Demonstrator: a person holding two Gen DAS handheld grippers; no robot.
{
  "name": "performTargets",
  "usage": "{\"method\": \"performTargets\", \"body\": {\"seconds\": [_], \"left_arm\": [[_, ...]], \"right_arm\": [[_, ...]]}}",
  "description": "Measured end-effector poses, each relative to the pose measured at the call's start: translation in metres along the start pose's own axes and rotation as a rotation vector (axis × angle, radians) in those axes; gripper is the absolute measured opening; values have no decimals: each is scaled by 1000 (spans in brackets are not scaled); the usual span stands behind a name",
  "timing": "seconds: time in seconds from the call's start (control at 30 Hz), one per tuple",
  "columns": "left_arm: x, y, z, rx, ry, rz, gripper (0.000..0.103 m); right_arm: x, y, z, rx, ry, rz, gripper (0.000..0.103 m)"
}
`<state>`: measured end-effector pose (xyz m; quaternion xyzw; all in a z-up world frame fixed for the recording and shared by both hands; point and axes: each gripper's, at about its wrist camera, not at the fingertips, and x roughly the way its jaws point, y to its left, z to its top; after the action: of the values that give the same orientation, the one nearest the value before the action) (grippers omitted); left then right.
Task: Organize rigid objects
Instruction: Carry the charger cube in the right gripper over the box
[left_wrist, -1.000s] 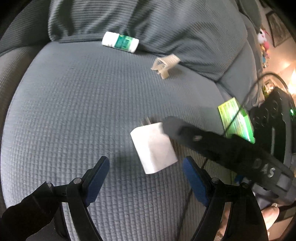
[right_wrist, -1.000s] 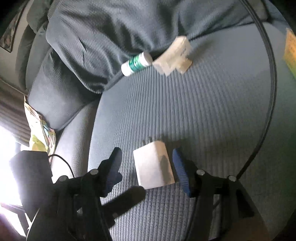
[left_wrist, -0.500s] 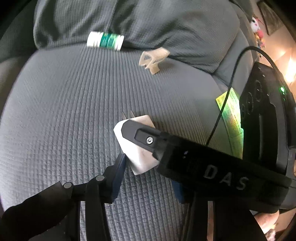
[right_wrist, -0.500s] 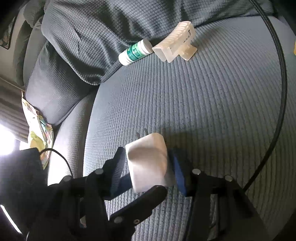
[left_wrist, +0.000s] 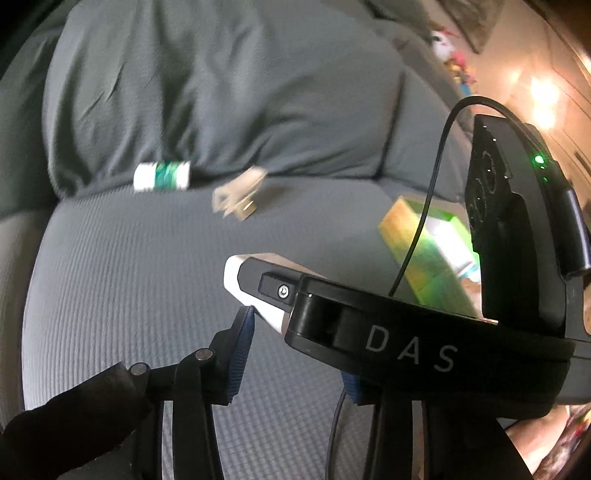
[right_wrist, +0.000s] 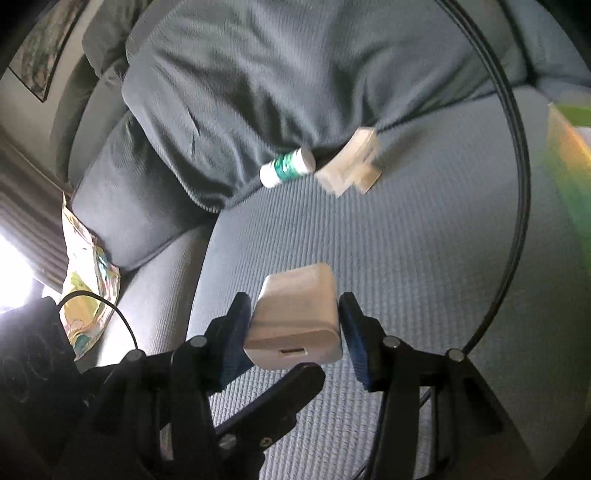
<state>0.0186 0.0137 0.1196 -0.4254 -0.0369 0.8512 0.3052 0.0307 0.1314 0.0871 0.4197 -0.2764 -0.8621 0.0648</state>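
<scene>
A white charger block (right_wrist: 295, 310) hangs above the grey sofa seat (left_wrist: 129, 277), with my right gripper (right_wrist: 295, 314) shut on its two sides. In the left wrist view only a corner of the charger (left_wrist: 236, 273) shows past the right gripper's black body (left_wrist: 406, 347). My left gripper (left_wrist: 299, 343) is closing on the same block. Its left pad (left_wrist: 245, 325) touches the lower edge, and the other pad is hidden. A white bottle with a green label (left_wrist: 162, 176) and a beige plastic clip (left_wrist: 238, 201) lie at the back cushion.
A green and yellow box (left_wrist: 432, 251) lies on the seat to the right. A black cable (right_wrist: 517, 184) arcs over the seat in the right wrist view. A colourful bag (right_wrist: 85, 288) sits in the gap at the sofa's left. The back cushion (right_wrist: 258, 74) rises behind.
Both grippers closed around the charger, which lay flat on the seat, and it has come up off the cushion. The right gripper's body now covers most of the left view.
</scene>
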Motion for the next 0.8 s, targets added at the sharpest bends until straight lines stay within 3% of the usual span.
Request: {"method": "performTargets", "body": {"seconds": [0.3, 0.47, 0.8], "left_arm": [[-10, -53, 4, 117, -113, -58, 43], [-7, -80, 10, 176, -143, -98, 43], [13, -148, 10, 263, -155, -250, 43]], "right_arm": [[-54, -11, 2, 1, -137, -29, 49], [-81, -24, 4, 23, -203, -47, 49], [-141, -74, 0, 101, -317, -148, 49]]}}
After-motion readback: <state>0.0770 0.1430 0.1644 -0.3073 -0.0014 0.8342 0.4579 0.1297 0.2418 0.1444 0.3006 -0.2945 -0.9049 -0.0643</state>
